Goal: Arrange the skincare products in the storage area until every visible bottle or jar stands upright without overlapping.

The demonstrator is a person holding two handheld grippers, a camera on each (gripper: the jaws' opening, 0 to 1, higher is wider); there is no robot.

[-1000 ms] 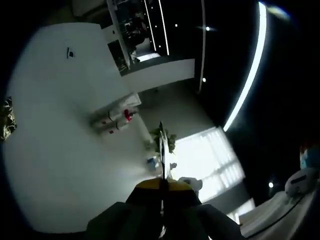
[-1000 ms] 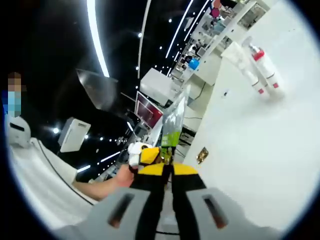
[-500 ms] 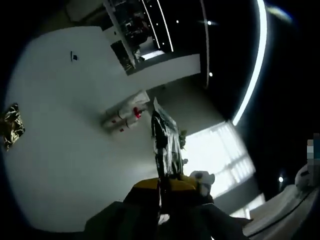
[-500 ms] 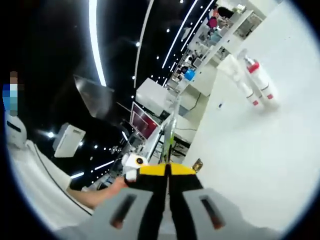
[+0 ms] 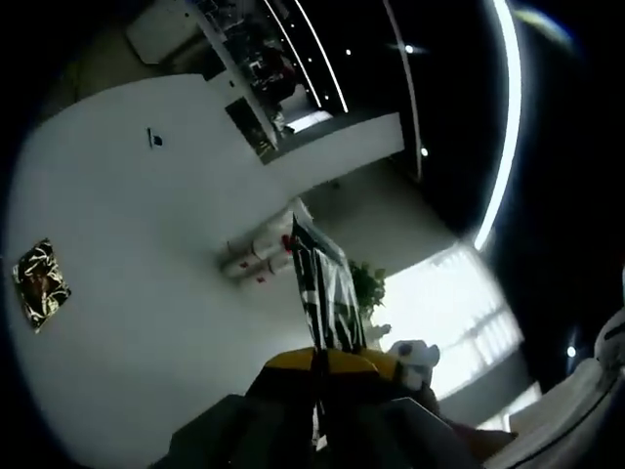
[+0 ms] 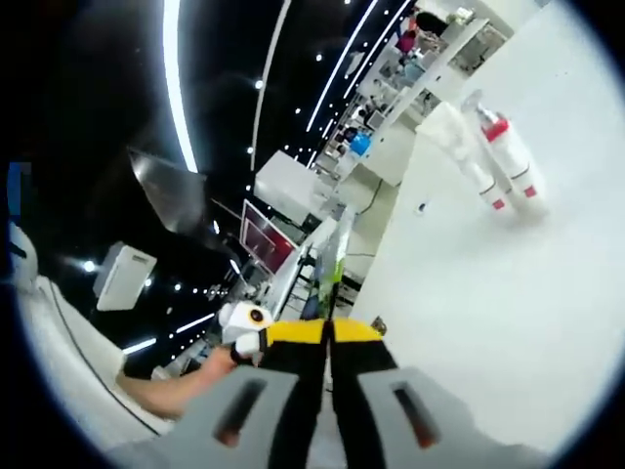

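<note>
Both tongs clamped on one flat sachet (image 5: 327, 293), held edge-on betw. them. Thin, floppy, light, prob. slippery foil; grip edges. Bottles (image 6: 503, 161) far on desk (image 6: 508, 322).

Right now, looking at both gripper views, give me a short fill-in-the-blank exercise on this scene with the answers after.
1. The left gripper is shut on a flat ____ sachet.
2. The cap on one of the white bottles is ____.
3. The surface under the bottles is a ____ table.
4. A small dark packet lies ____ on the table, away from the bottles.

Missing words: striped; red; white; flat
</note>
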